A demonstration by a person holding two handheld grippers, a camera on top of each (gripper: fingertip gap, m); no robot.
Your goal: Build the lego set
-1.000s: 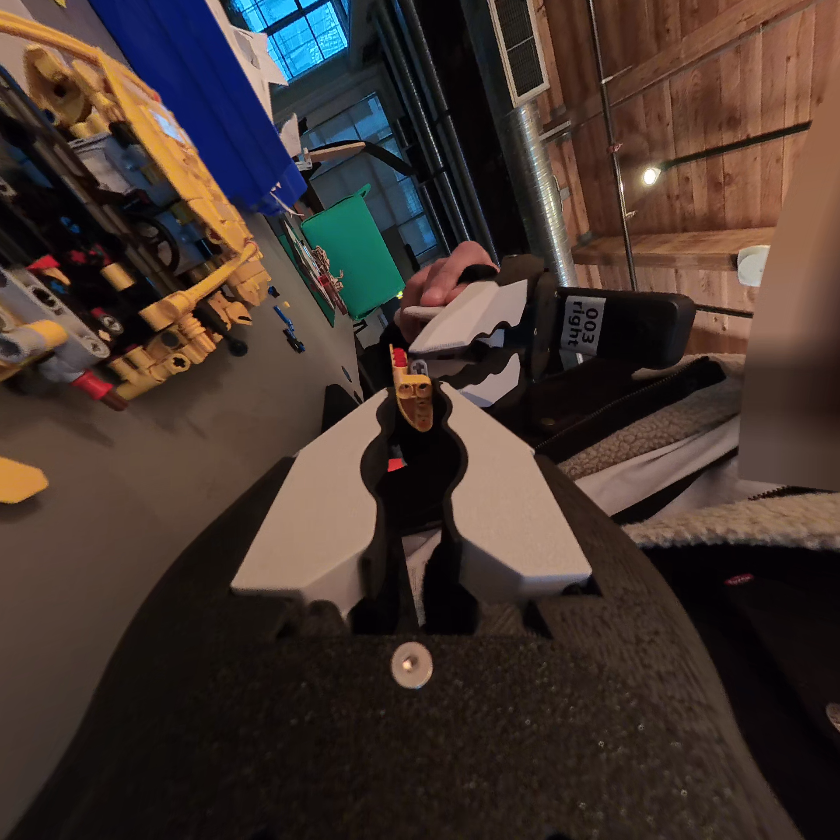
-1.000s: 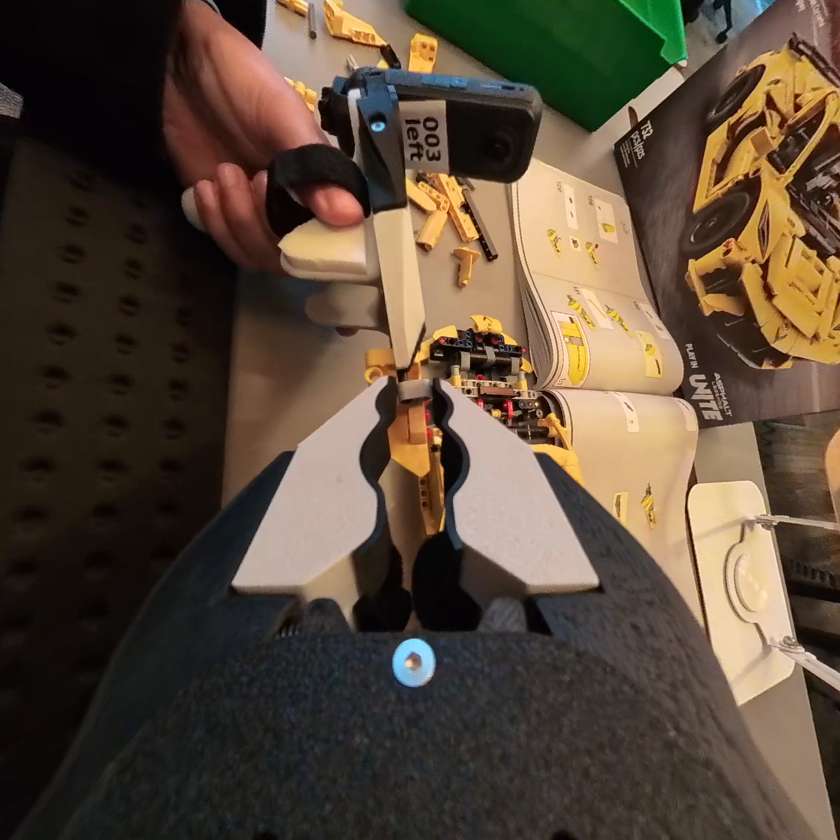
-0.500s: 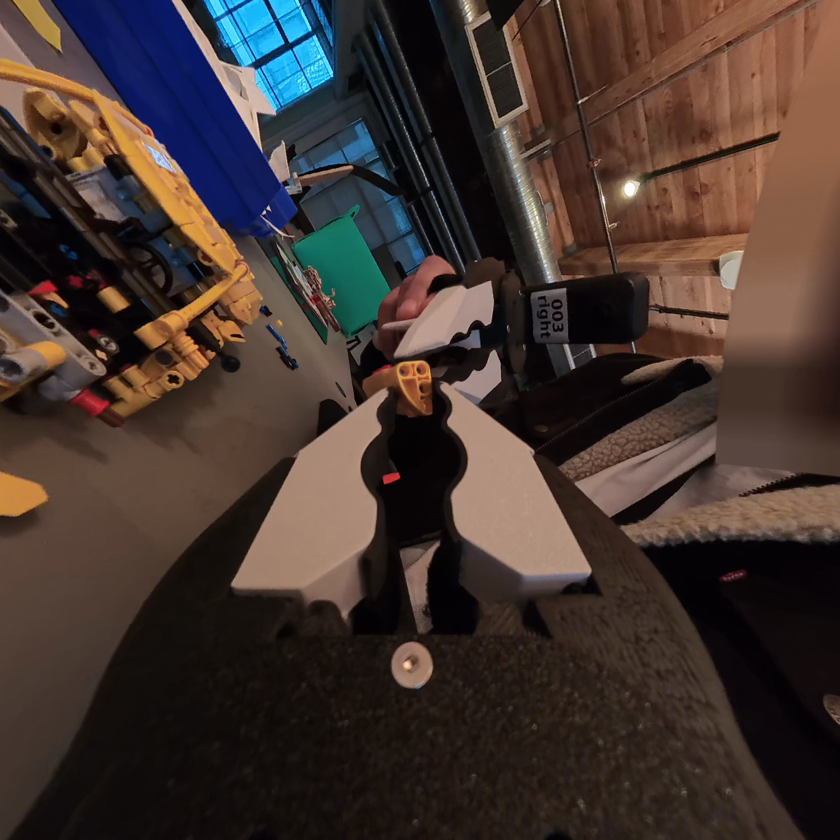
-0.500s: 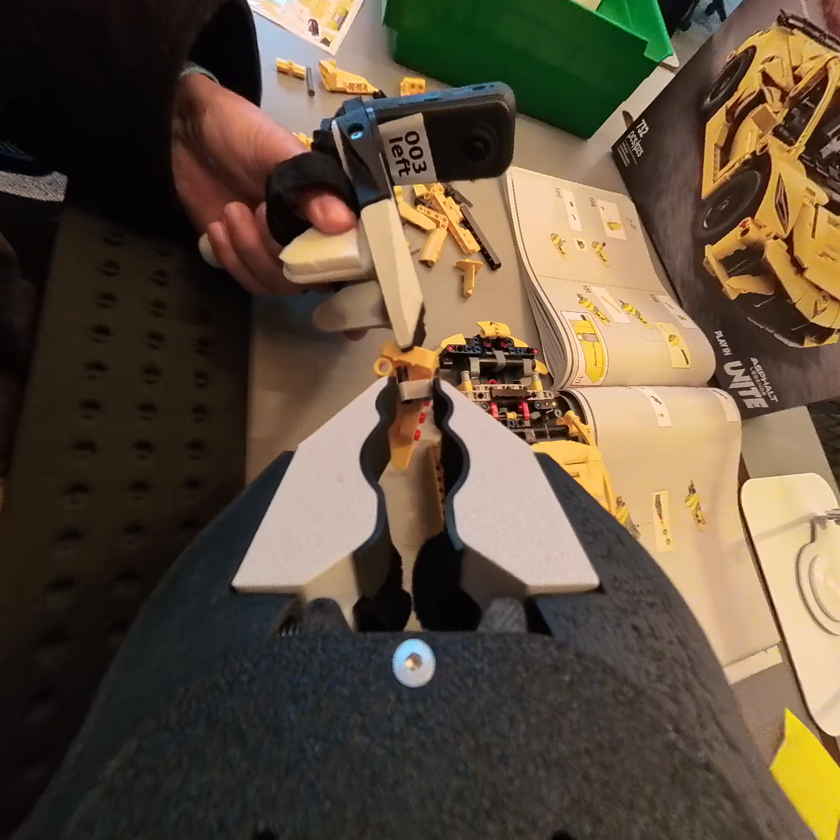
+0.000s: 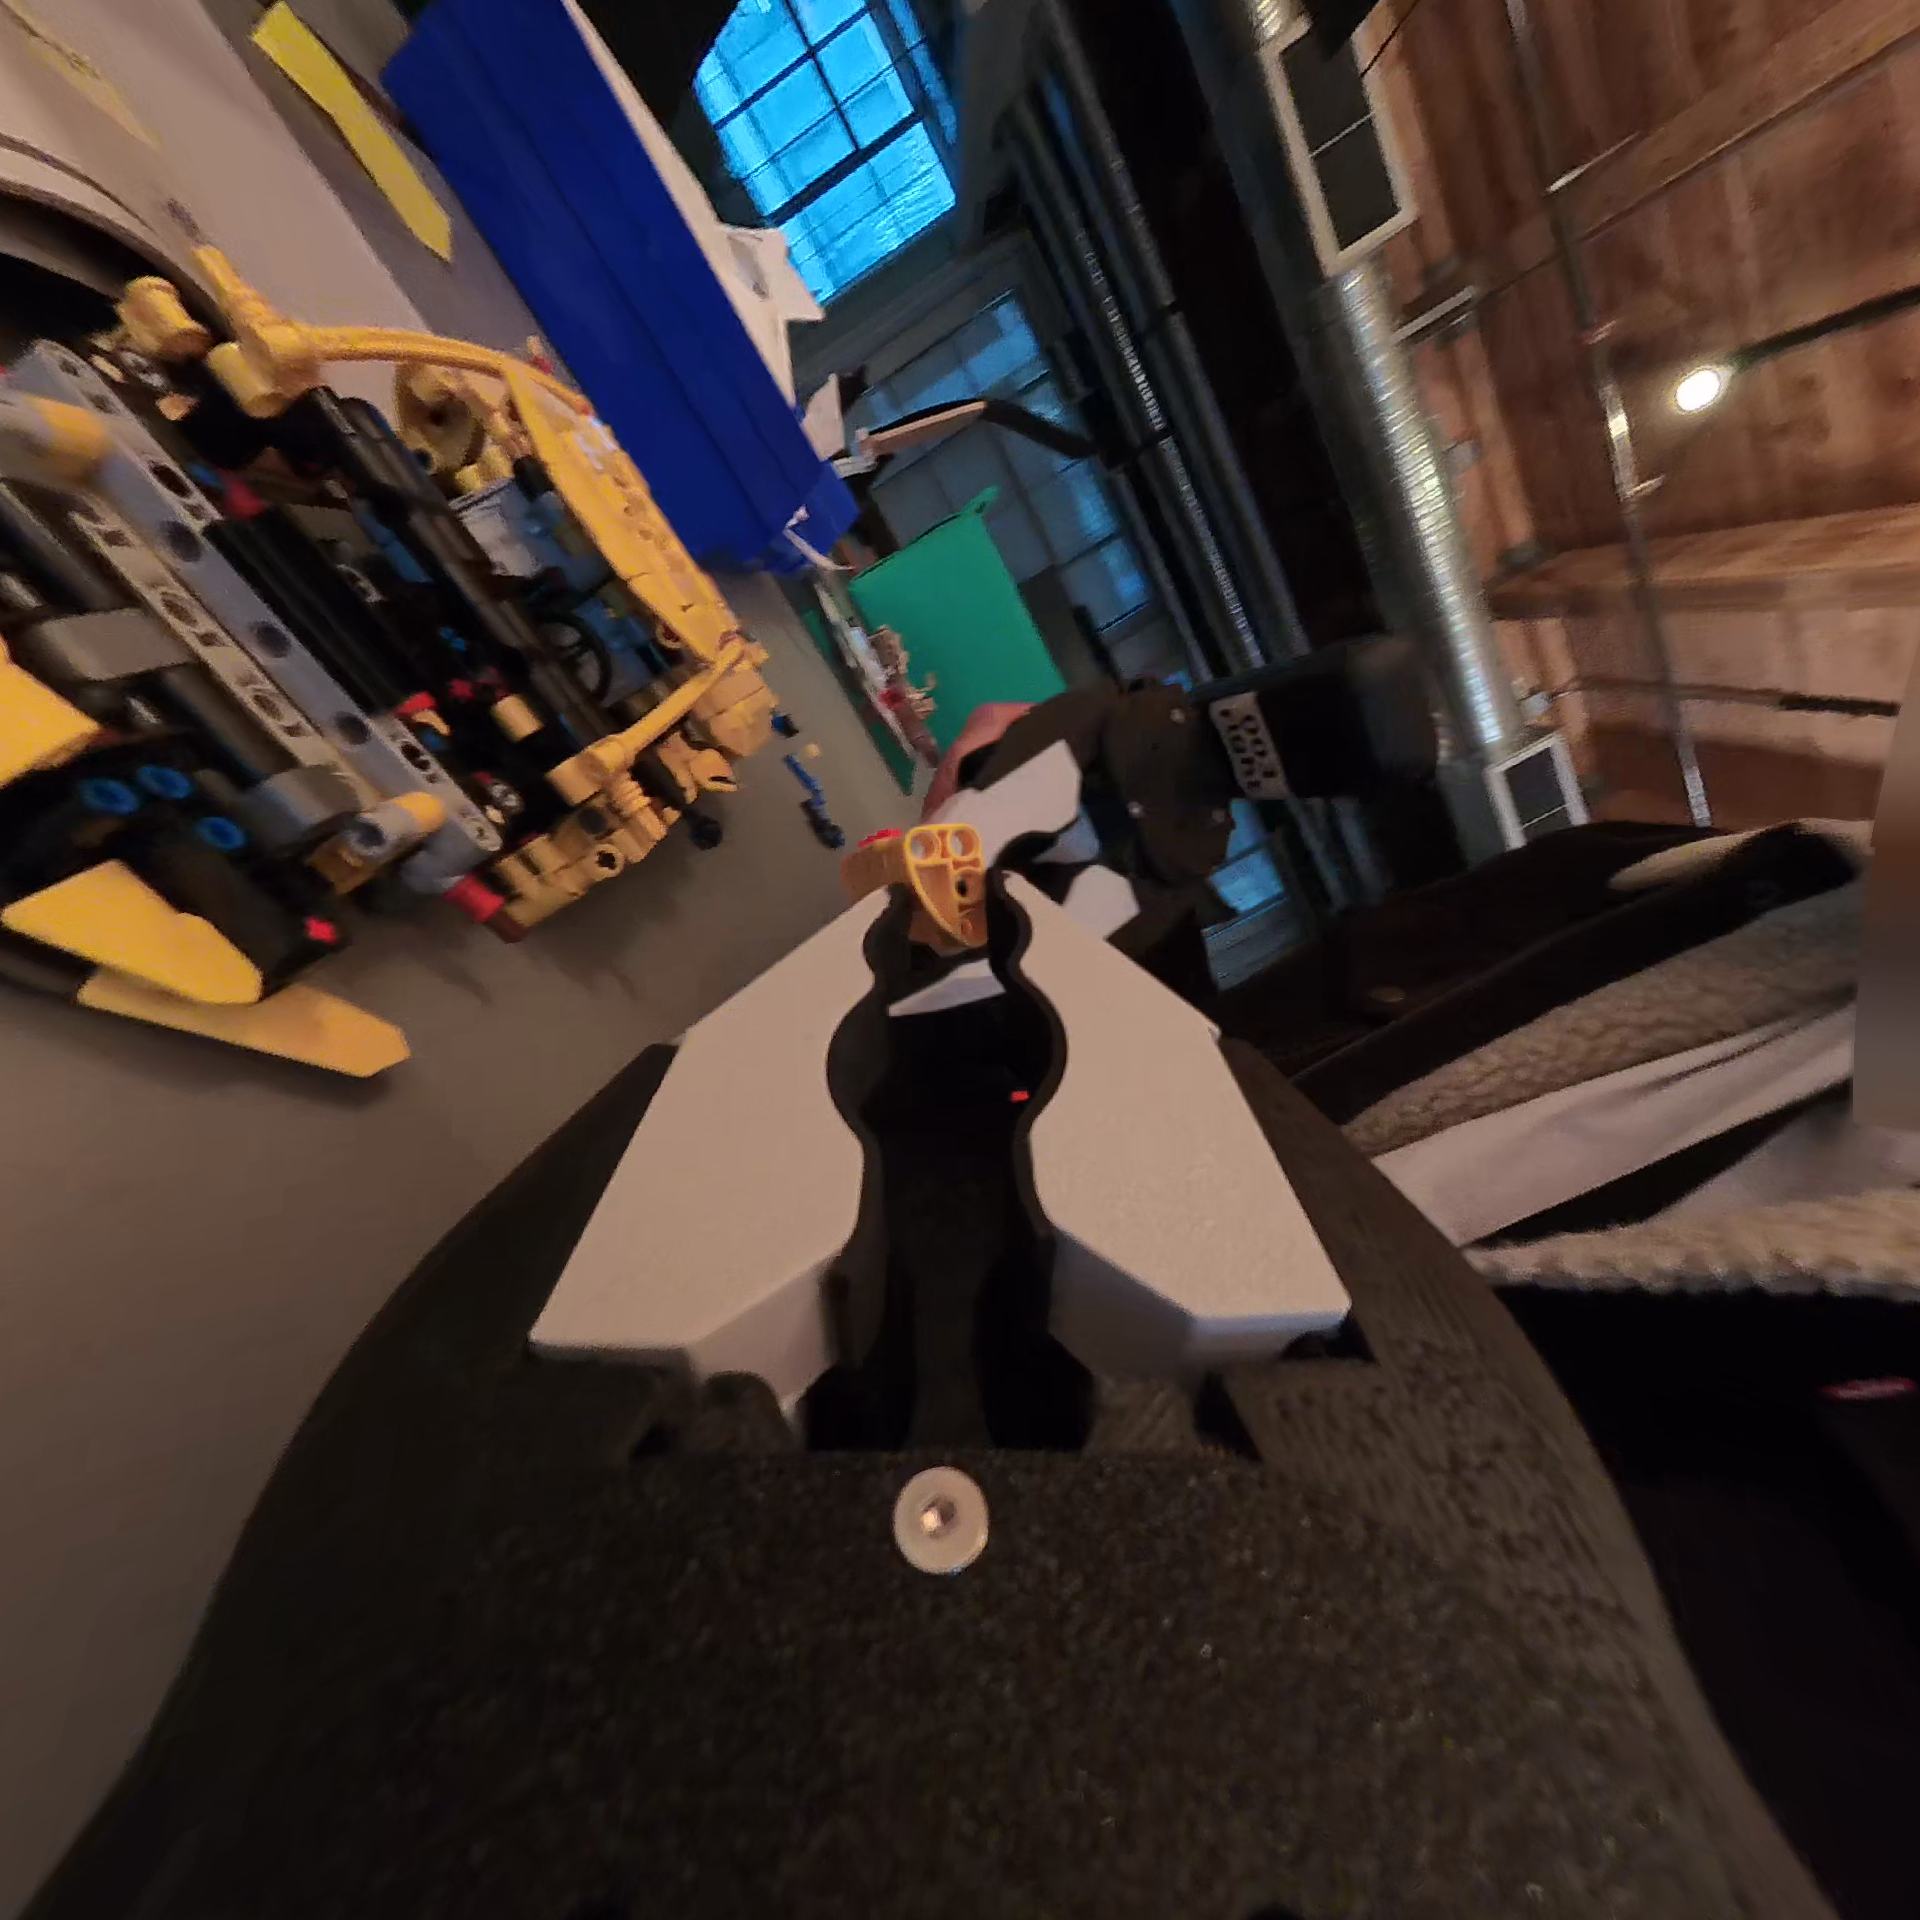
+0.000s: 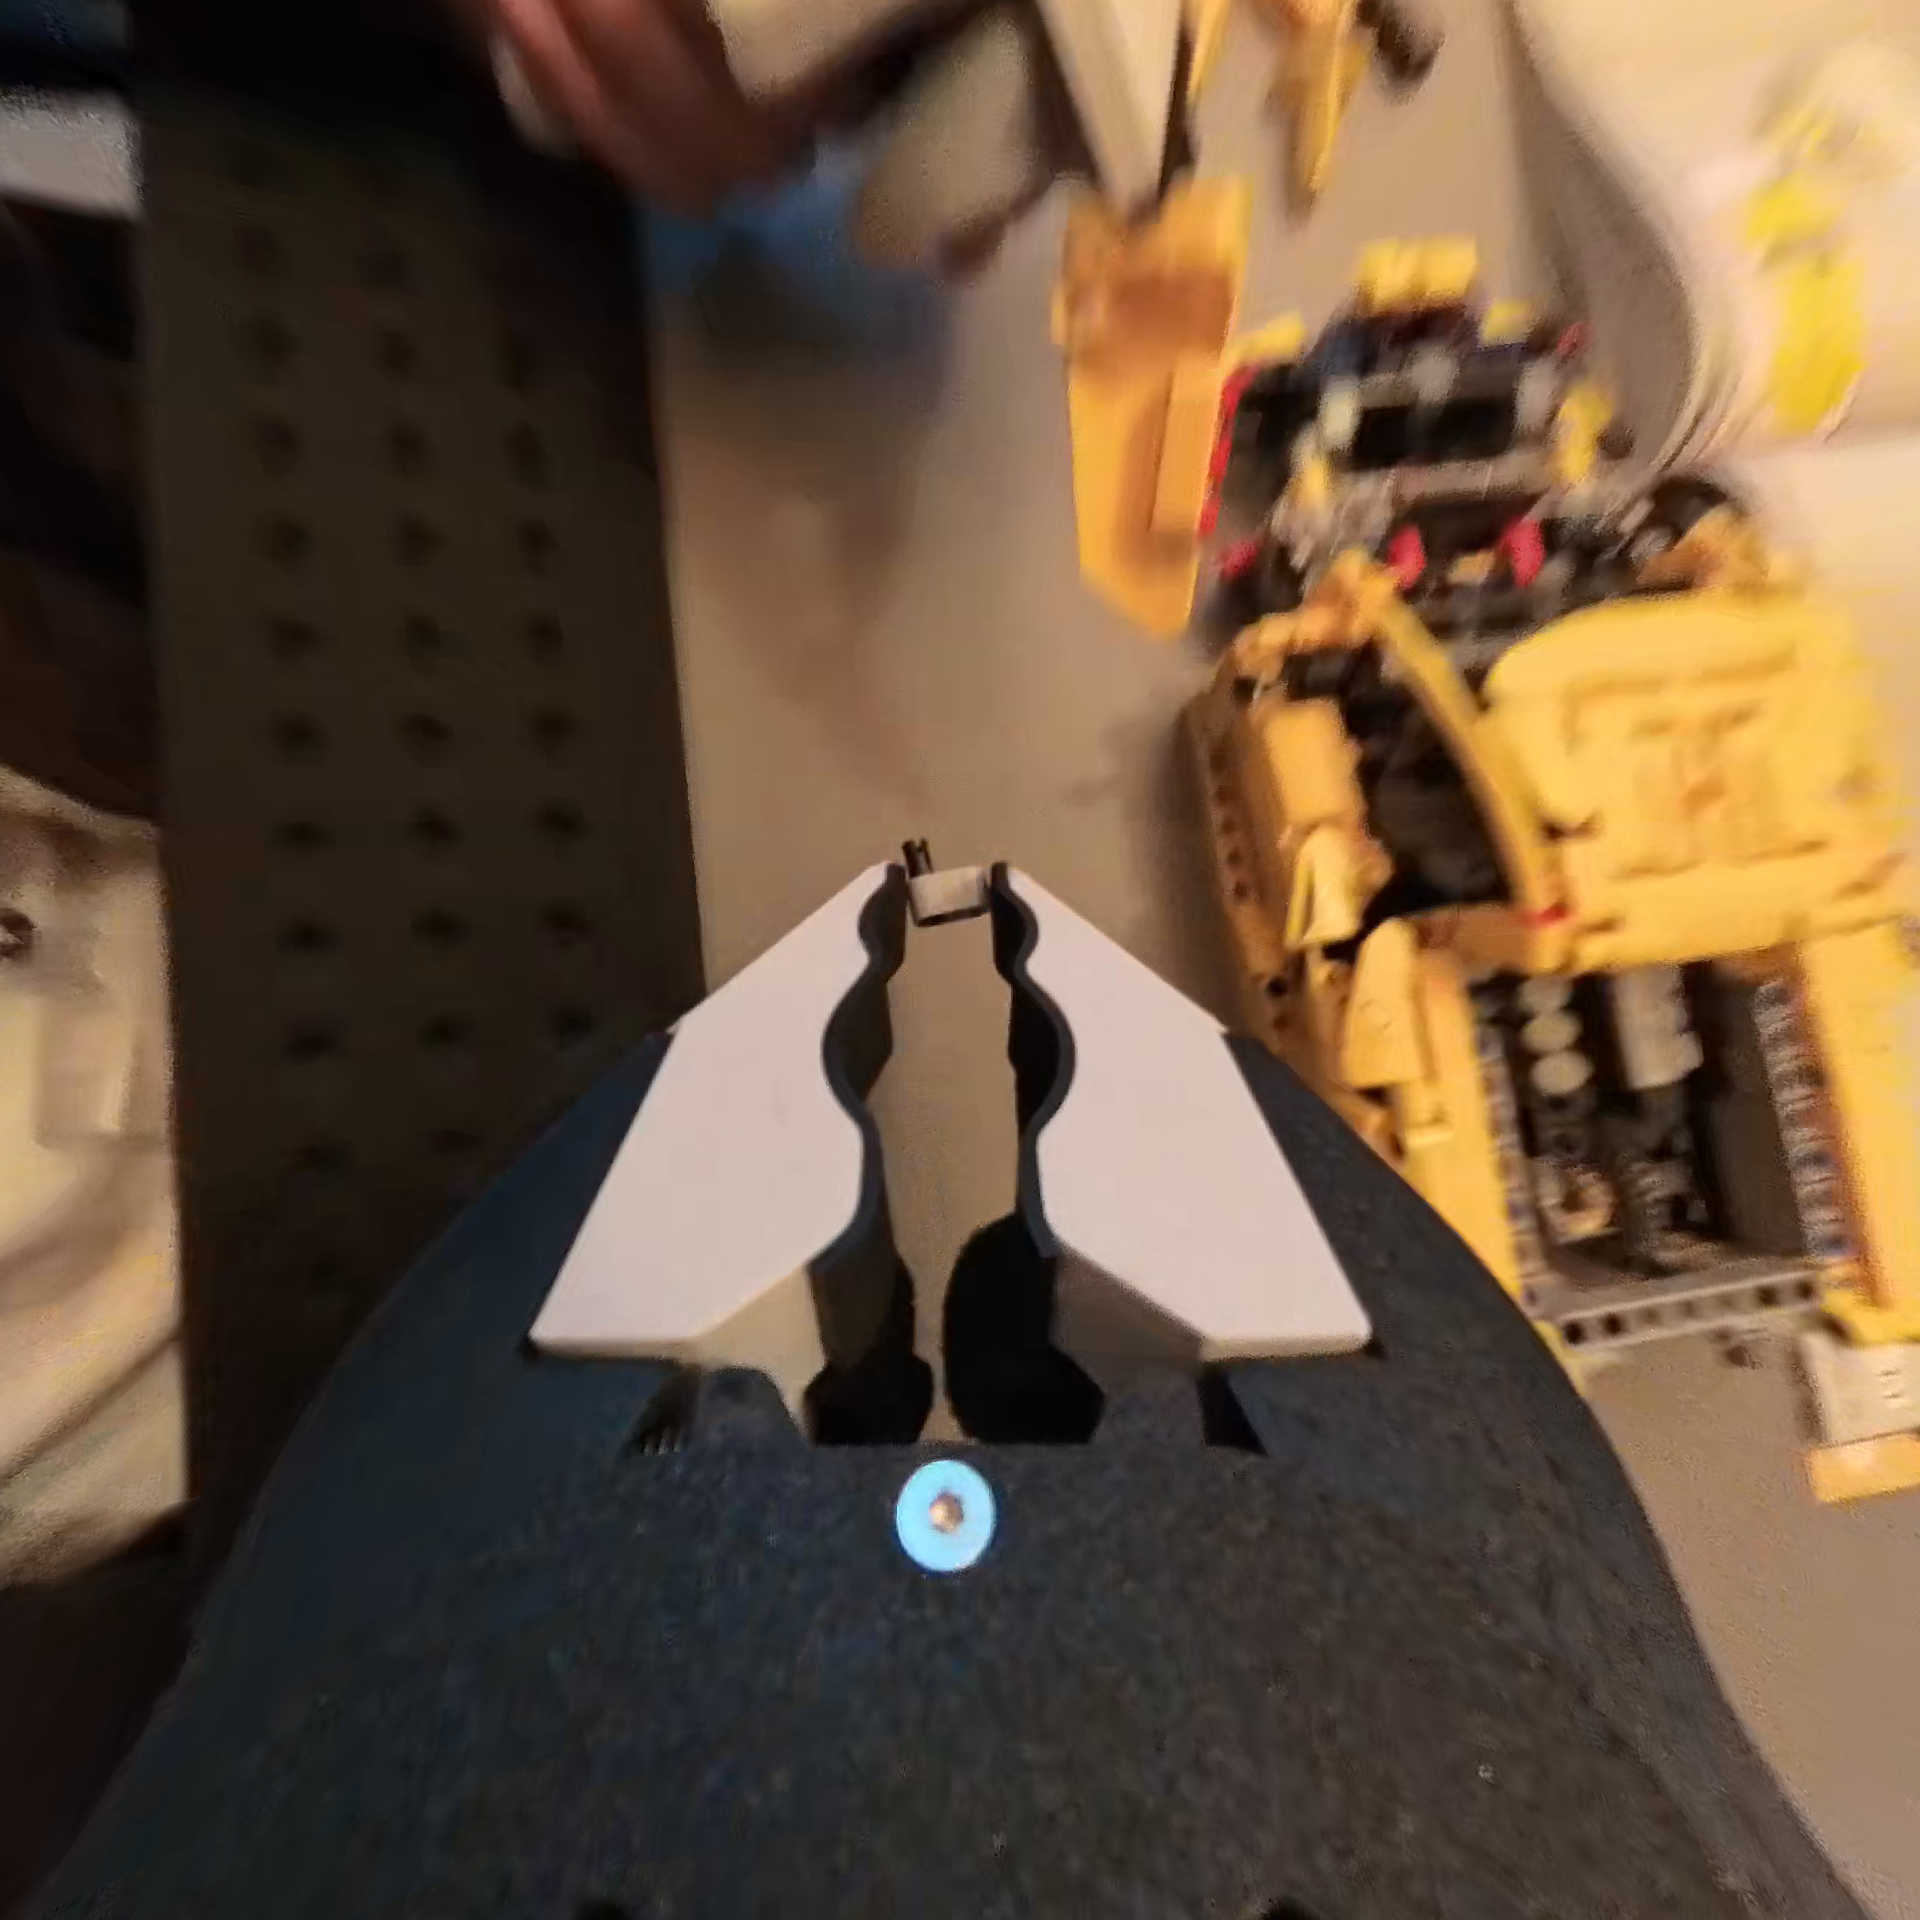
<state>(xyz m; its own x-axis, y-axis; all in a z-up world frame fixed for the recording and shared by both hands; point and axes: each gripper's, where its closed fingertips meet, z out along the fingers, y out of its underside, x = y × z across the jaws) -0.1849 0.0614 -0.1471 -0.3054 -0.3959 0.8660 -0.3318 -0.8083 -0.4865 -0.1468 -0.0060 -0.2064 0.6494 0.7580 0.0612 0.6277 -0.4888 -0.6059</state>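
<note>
Grey tabletop [image 5: 208, 1195] is seen in both views, lying under a partly built yellow lego car [image 5: 343, 665], which rests on its chassis with black, grey and red internals exposed. Only the left wrist view gives the room: timber-clad wall [image 5: 1714, 260], ribbed metal duct [image 5: 1382, 436], blue-lit window [image 5: 831, 135], a blue bin [image 5: 623, 312] and a green bin [image 5: 956, 644] farther along the table.

Left gripper [image 5: 943, 904] is seen closed on a small yellow lego connector [image 5: 940, 878], pinched at the fingertips and raised off the table, just beside the car. Beyond it, the right gripper [image 5: 1039, 831] is seen farther off with a hand [image 5: 982, 727] behind it; a fleece-lined jacket [image 5: 1610, 987] fills the right side.

Right wrist view is heavily motion-blurred. Right gripper's own fingers [image 6: 758, 1122] are seen nearly closed, gripping a small grey lego piece [image 6: 945, 894] with a dark pin at its top, held at the tips above bare table. The car [image 6: 1558, 883] is shown from above to the right here, detail smeared. A perforated dark panel [image 6: 395, 623] runs down the left, seen in this view only. At the top edge a blurred hand [image 6: 644, 94] and a pale gripper finger are made out; whether the yellow connector is among the yellow smears there cannot be told
</note>
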